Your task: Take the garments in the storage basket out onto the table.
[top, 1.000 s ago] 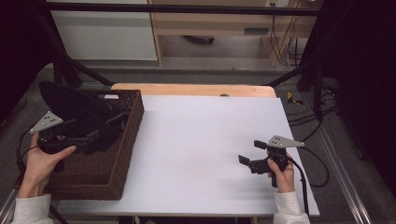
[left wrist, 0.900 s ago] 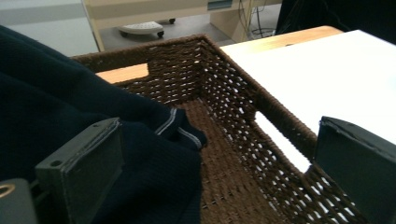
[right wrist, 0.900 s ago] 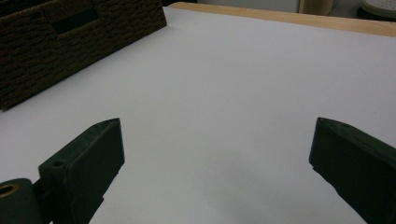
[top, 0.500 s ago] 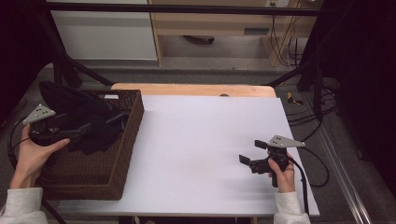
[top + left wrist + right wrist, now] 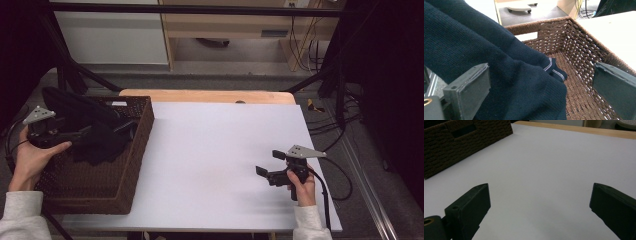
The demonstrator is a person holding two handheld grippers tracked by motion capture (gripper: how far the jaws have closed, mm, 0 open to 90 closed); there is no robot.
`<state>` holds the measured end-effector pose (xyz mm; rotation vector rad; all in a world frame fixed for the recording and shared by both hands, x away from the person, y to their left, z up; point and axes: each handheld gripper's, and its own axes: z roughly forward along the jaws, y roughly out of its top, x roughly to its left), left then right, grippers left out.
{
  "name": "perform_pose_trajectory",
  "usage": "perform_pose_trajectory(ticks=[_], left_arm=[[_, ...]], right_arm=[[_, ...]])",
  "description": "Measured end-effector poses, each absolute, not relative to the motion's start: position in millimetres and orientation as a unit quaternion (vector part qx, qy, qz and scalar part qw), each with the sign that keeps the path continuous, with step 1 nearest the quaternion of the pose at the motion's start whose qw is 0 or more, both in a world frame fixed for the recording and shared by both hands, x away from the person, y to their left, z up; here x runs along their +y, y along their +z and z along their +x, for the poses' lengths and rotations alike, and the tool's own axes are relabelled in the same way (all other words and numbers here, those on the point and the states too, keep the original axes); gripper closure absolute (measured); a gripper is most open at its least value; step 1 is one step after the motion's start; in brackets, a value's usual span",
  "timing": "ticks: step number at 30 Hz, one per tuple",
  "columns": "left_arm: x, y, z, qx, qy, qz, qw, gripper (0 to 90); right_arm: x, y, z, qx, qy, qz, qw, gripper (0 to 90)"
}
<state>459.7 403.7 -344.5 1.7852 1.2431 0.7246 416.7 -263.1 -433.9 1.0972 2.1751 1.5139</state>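
A brown woven basket (image 5: 134,170) stands at the table's left end. A dark navy knitted garment (image 5: 100,140) lies heaped in it and hangs over the far-left rim. In the left gripper view the garment (image 5: 499,55) shows a cuff with pale stripes against the basket wall (image 5: 579,42). My left gripper (image 5: 82,134) is held at the basket's left side, pointing into it. Its jaws (image 5: 541,67) stand wide open with the cloth lying loose in front of them. My right gripper (image 5: 270,163) hovers open over bare table at the right, empty (image 5: 540,186).
The white table top (image 5: 210,150) stretches between basket and right gripper. A wooden strip (image 5: 210,96) runs along its far edge. Cables (image 5: 330,120) lie on the floor to the right. The basket's side (image 5: 461,142) faces the right gripper.
My left gripper has drawn back to the left and slightly up, toward the basket's outer edge. The garment stays in the basket. The right gripper has not moved.
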Motion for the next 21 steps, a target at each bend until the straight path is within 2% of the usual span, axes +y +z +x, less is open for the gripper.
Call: perform_pose_trajectory(ticks=[21], left_arm=[[429,-358,483,0.548,0.321,0.682,0.362,4.8]], right_arm=[[-263,-434,417,0.751,0.522,0.38,0.138,3.7]])
